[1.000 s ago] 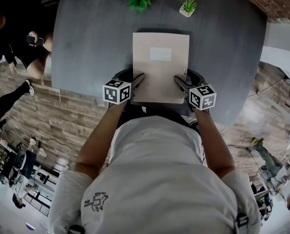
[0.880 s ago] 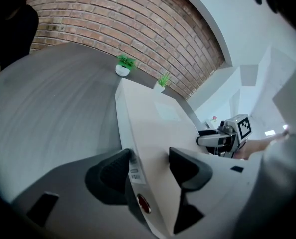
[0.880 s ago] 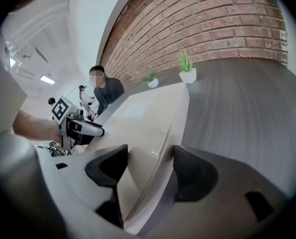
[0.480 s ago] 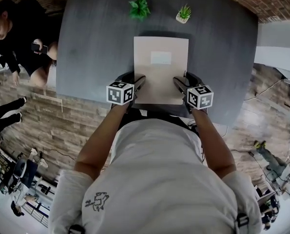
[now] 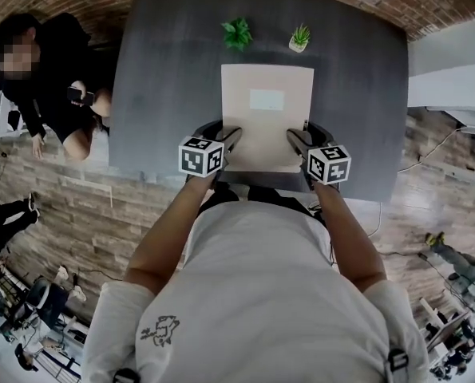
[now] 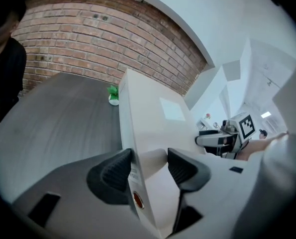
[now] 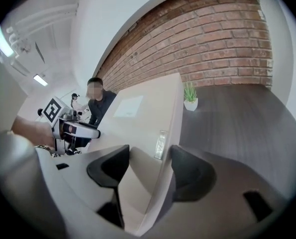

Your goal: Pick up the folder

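Raised folder point(image 5: 267, 126) above desk point(image 5: 173, 70); left gripper point(image 5: 234, 134), right gripper point(image 5: 292, 136) jaws just closed, clamping its edges; could slip, shallow bite.

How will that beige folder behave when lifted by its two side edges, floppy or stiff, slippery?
Probably stiff: the folder looks flat, with no sag between its side edges. Likely light for its size, being a card cover. Its smooth surface might slip in a pinch.

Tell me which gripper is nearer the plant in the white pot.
Right. The right gripper and left gripper, jaws just closing, each clamp one side of the folder; the plant stands beyond its far right corner, on the right gripper's side.
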Demonstrator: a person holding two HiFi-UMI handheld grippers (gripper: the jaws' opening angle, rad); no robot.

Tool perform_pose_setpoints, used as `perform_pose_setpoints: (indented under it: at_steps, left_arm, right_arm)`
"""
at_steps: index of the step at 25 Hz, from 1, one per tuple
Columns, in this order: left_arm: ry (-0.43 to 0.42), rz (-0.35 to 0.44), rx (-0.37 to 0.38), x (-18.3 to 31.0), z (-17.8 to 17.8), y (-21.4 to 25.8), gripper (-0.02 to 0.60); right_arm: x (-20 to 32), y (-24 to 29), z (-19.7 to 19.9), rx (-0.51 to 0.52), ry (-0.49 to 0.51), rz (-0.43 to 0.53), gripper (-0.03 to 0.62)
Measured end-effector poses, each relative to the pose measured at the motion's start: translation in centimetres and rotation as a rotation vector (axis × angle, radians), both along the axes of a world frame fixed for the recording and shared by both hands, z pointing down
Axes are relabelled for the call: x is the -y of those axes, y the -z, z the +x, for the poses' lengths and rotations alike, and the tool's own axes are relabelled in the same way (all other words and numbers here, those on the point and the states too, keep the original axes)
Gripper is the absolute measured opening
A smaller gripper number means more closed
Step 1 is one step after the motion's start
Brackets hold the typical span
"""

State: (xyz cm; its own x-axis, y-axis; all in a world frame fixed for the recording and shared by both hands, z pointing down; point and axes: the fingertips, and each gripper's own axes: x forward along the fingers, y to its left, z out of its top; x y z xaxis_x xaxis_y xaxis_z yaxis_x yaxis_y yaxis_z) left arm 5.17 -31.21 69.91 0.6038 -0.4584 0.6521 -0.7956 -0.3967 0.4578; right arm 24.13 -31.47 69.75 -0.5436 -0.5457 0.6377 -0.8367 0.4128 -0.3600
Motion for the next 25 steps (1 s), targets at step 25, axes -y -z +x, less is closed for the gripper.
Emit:
perform_pose_setpoints:
  at_steps: [25]
  left_arm:
    - [-0.106,0.273,0.013,-5.2,-10.4,11.5,0.244]
  right_arm:
    - [-7.4,12.0,-10.3,-0.022,-0.156,0.299,0.262]
